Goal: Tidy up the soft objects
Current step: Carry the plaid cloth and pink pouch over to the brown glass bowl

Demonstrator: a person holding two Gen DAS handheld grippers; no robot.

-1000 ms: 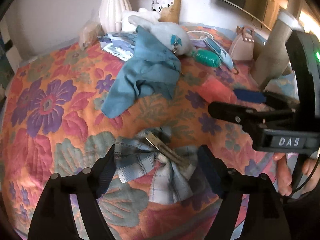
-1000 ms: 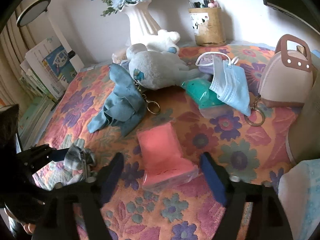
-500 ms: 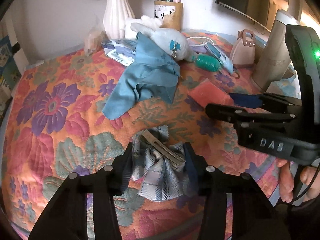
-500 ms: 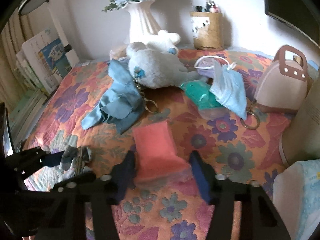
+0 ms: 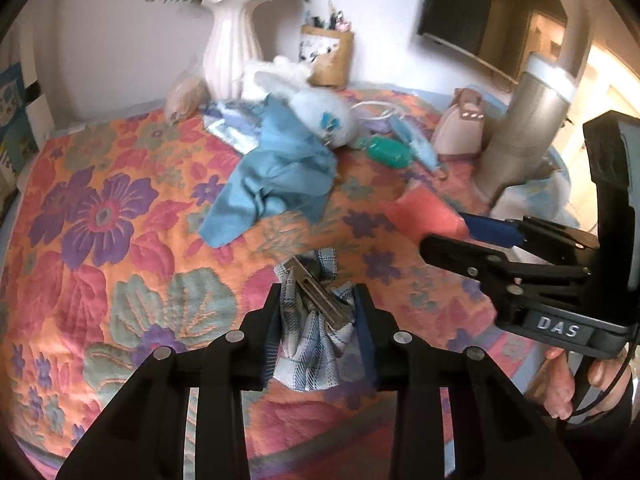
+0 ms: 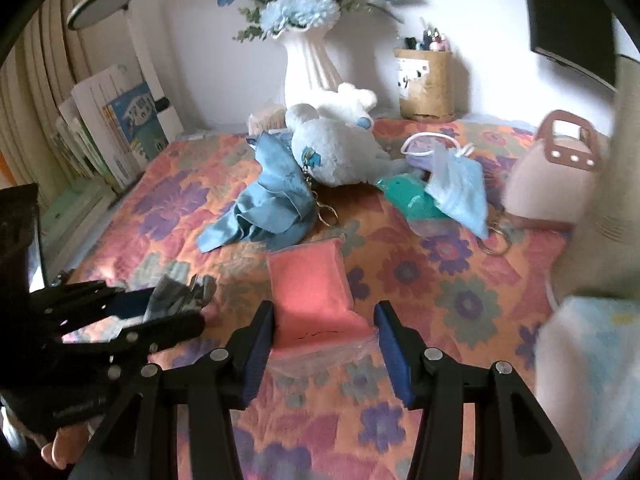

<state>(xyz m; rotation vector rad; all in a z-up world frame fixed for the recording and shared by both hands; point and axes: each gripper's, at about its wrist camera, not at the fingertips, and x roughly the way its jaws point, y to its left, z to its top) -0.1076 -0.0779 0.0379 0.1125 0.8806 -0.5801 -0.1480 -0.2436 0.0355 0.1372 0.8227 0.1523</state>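
A: What does the left gripper (image 5: 316, 332) have?

B: A plaid hair bow (image 5: 310, 344) with a metal clip (image 5: 316, 296) across its top. The jaws are closing with the bow bunched between them, and both pads press into the fabric. The bow sits just above the flowered bedspread (image 5: 100, 240), near its front edge.

A: And the right gripper (image 6: 326, 344)?

B: It has a pink pack (image 6: 312, 292) in clear wrap. Those jaws are closing too. The left pad touches the side of the pack, and the right pad meets the crinkled wrap at the near end. Most of the pack reaches away from the fingers, over the bedspread.

A: How do the two grippers stand to each other?

B: Side by side, near each other but apart. In the left wrist view the right gripper (image 5: 472, 240) comes in from the right edge with a hand (image 5: 576, 384) below it.

A: What else lies on the bed?

B: A crumpled blue cloth (image 6: 264, 208) sits near the middle, touching a pale stuffed animal (image 6: 336, 152) behind it. To the right of that are a teal pouch (image 6: 412, 196) and a blue face mask (image 6: 460, 188) draped over it. A small beige bag (image 6: 552, 184) with a handle stands at the far right.

A: And at the back?

B: A white vase (image 6: 308, 64) of blue flowers and a brown pen holder (image 6: 426, 84) stand by the wall.
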